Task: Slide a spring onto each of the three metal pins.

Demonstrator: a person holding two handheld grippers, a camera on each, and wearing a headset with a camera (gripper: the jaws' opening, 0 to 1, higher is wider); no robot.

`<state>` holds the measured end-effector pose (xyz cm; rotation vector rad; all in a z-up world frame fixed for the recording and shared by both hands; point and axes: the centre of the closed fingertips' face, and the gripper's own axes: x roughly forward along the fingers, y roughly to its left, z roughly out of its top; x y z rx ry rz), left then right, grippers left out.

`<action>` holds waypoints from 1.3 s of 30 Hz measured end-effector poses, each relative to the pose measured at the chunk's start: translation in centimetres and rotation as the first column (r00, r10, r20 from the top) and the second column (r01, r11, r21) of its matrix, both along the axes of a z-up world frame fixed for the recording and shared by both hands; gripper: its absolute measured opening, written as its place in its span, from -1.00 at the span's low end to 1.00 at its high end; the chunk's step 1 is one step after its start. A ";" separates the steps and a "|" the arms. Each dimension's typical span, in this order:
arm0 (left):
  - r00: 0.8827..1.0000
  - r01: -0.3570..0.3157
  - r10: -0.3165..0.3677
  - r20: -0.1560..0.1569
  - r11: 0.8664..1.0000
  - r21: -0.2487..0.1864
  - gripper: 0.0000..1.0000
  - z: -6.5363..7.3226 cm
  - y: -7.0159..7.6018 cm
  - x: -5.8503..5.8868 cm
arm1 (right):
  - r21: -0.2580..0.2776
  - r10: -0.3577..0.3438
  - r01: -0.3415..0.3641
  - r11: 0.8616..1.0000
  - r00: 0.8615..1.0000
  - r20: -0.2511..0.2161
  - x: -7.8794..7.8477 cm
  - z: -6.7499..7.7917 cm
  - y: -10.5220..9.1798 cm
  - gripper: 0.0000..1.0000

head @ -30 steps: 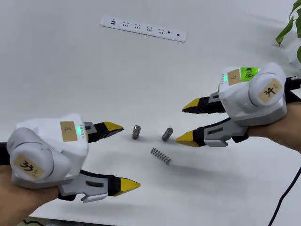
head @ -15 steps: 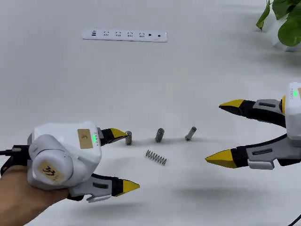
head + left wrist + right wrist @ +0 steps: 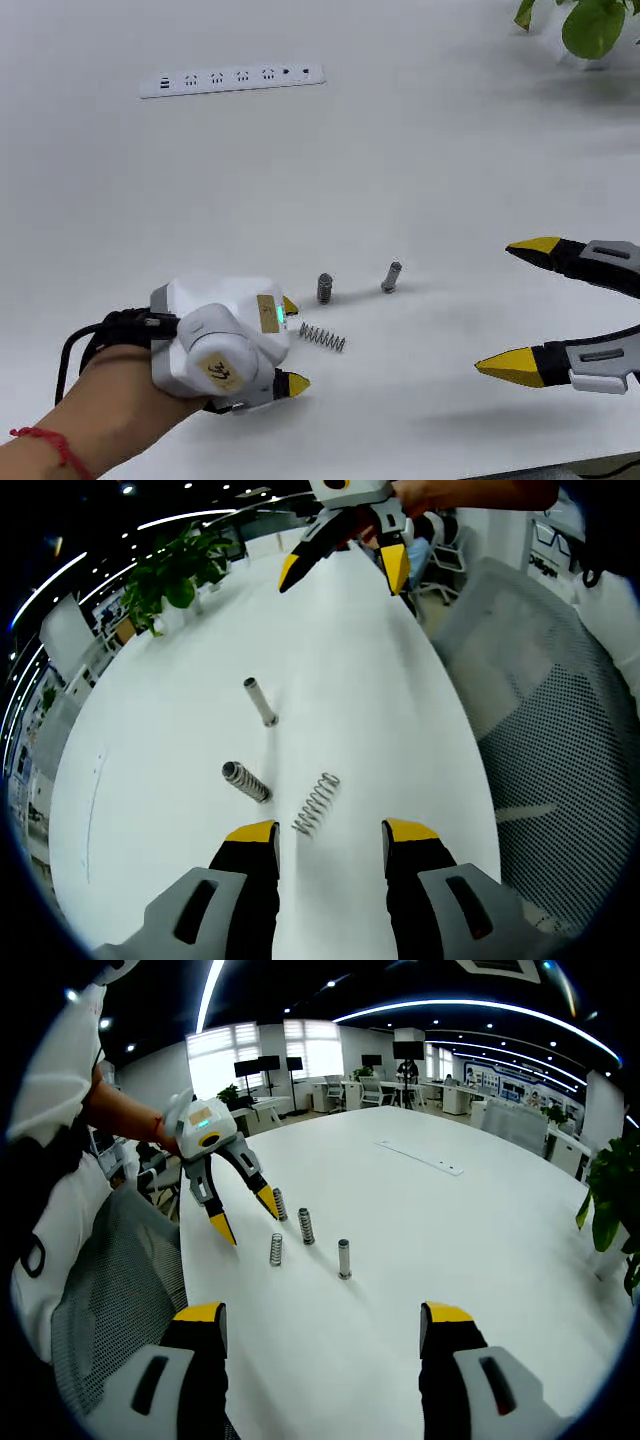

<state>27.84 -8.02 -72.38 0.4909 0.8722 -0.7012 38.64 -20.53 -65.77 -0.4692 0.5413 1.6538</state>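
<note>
We see the loose spring (image 3: pixel 316 803) at lower centre, nearly lengthwise just ahead of the half-open left gripper (image 3: pixel 330 830); the right gripper (image 3: pixel 505 307) gapes wide, well apart.

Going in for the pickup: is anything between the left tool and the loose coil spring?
Nothing visible is. The loose steel coil spring lies on the bare white table just ahead of the open left tool; the spring-covered metal pin stands apart, to one side.

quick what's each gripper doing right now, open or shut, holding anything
Left gripper: open, holding nothing; the loose spring lies just ahead of its tips.
Right gripper: open wide, holding nothing.
</note>
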 end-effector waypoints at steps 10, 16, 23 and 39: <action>0.998 -0.048 0.049 -0.037 0.998 0.037 -0.32 -2.0 0.0 0.9 | 0.013 -0.048 0.048 0.999 0.999 -0.004 0.0 -0.1 -0.6 0.50; 0.996 -0.061 0.064 -0.062 0.996 0.064 -0.43 -2.6 0.2 0.8 | 0.023 -0.074 0.074 0.997 0.997 -0.008 0.1 0.1 -0.5 0.45; 0.989 -0.111 0.117 -0.090 0.992 0.064 -0.57 -3.0 0.8 -0.1 | 0.027 -0.084 0.085 0.996 0.996 -0.015 0.2 0.1 -0.7 0.44; 0.984 -0.143 0.147 -0.096 0.989 0.046 -0.78 -3.1 0.4 -0.4 | -0.009 -0.062 0.061 0.998 0.997 -0.040 -0.4 -1.2 -1.9 0.69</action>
